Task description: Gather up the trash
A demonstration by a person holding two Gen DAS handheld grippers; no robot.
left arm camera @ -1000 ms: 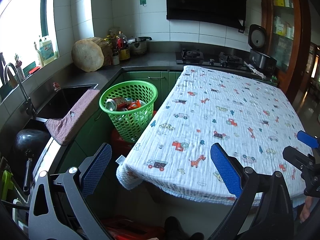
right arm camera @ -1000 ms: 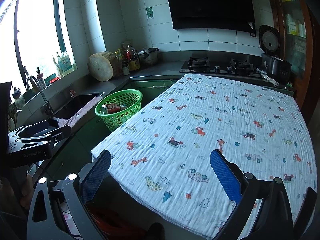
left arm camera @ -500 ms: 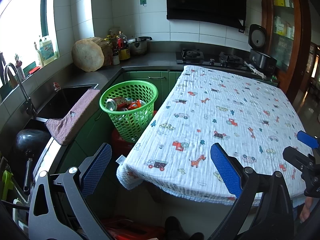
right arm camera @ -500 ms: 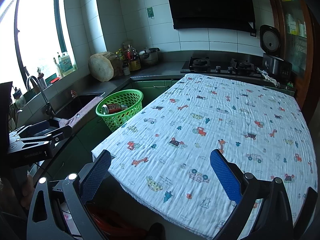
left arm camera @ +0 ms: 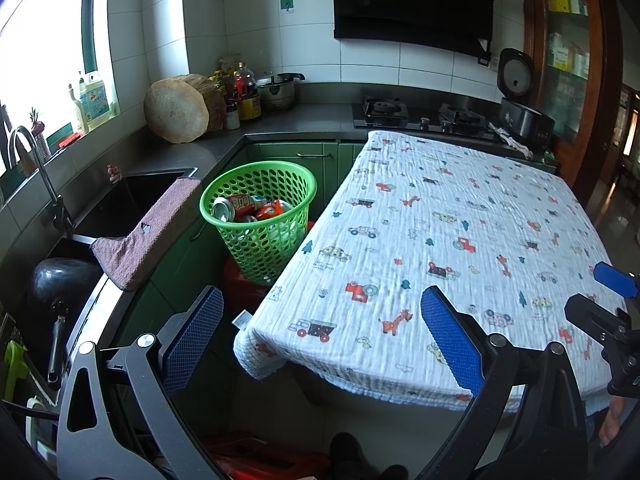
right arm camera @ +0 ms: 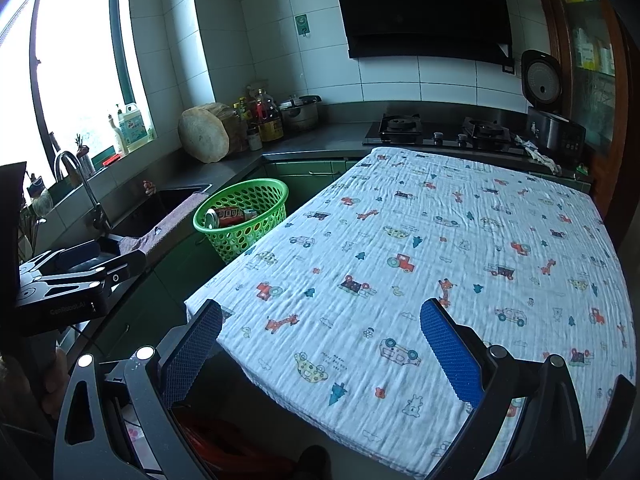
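Note:
A green perforated basket (left arm camera: 276, 184) stands left of the table and holds a red drink can (left arm camera: 236, 205) and orange wrappers (left arm camera: 269, 211); it also shows in the right wrist view (right arm camera: 256, 196). My left gripper (left arm camera: 320, 328) is open and empty, held near the table's front left corner. My right gripper (right arm camera: 320, 340) is open and empty, over the table's front edge. The table (left arm camera: 460, 216) is covered by a white cloth printed with cars and giraffes, and I see no trash on it.
A dark counter runs along the left and back with a sink (left arm camera: 132, 200), faucet (left arm camera: 36, 160), pink towel (left arm camera: 148, 232), round wooden block (left arm camera: 176, 112), bottles, a pot, a gas hob (left arm camera: 420, 114) and a rice cooker (left arm camera: 520, 108). A red object (left arm camera: 264, 460) lies on the floor.

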